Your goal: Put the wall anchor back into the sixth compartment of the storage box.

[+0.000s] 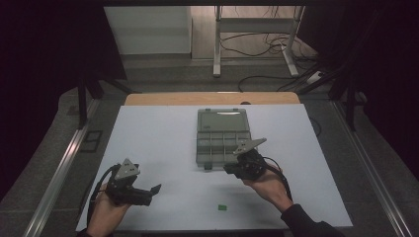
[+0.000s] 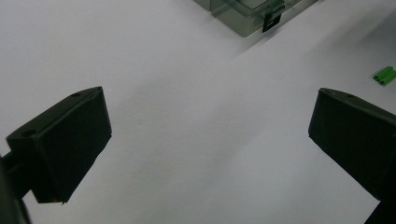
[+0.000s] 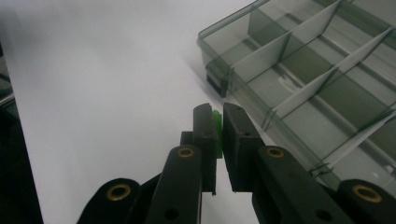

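Observation:
A grey see-through compartment box (image 1: 222,137) lies open on the white table top, its dividers (image 3: 299,56) plain in the right gripper view. My right gripper (image 1: 228,169) hovers at the box's near edge, shut on a small green part (image 3: 217,130) that peeks out between its fingertips. A second small green part (image 1: 222,207) lies on the sheet near the front edge and appears at the right edge of the left gripper view (image 2: 385,75). My left gripper (image 1: 157,190) rests at the front left, its jaws wide open with bare table between them.
The white sheet (image 1: 158,143) covers a wooden table whose far edge (image 1: 212,98) shows behind it. Metal rails (image 1: 59,168) run along both sides. Beyond the table stand a white desk frame (image 1: 257,29) and loose cables on the floor.

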`<state>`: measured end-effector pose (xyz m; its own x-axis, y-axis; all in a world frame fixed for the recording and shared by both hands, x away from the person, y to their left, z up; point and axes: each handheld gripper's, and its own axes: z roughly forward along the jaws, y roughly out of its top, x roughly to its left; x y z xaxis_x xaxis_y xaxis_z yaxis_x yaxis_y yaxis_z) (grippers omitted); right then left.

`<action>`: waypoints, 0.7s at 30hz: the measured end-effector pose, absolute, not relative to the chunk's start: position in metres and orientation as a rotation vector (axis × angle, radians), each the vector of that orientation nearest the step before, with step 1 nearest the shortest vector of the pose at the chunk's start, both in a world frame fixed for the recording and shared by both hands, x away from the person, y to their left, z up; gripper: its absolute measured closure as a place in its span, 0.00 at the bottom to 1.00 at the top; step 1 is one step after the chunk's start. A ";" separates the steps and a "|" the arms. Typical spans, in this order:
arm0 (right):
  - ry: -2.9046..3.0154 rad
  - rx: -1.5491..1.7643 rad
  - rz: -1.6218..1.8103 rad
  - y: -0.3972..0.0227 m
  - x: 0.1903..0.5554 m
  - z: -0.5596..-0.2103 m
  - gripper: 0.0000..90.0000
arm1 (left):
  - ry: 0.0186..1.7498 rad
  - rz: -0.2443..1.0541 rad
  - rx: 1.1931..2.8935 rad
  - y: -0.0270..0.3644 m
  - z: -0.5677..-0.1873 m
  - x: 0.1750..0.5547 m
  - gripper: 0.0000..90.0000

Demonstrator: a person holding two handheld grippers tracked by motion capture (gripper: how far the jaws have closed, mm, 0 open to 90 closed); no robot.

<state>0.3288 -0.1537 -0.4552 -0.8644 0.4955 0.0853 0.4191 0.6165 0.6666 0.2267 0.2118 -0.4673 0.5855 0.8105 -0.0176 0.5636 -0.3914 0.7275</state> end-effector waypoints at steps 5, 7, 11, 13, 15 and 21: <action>2.709 0.785 1.089 -0.153 0.334 -0.454 0.93 | 1.088 0.448 2.105 0.212 -0.467 0.227 0.00; 2.701 0.787 1.092 -0.152 0.336 -0.454 0.93 | 1.088 0.449 2.105 0.212 -0.467 0.227 0.00; 2.689 0.790 1.094 -0.150 0.341 -0.454 0.93 | 1.088 0.451 2.107 0.212 -0.467 0.227 0.00; 2.685 0.789 1.097 -0.149 0.343 -0.454 0.93 | 1.088 0.451 2.106 0.212 -0.467 0.227 0.00; 2.681 0.800 1.098 -0.148 0.346 -0.454 0.93 | 1.089 0.453 2.109 0.212 -0.468 0.227 0.00; 2.662 0.815 1.106 -0.145 0.353 -0.455 0.93 | 1.088 0.454 2.109 0.212 -0.468 0.227 0.00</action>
<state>0.3531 -0.1452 -0.4545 -0.8423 0.5344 0.0709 0.4272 0.5816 0.6923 0.2267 0.2122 -0.4676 0.5839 0.8117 -0.0122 0.5628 -0.3939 0.7267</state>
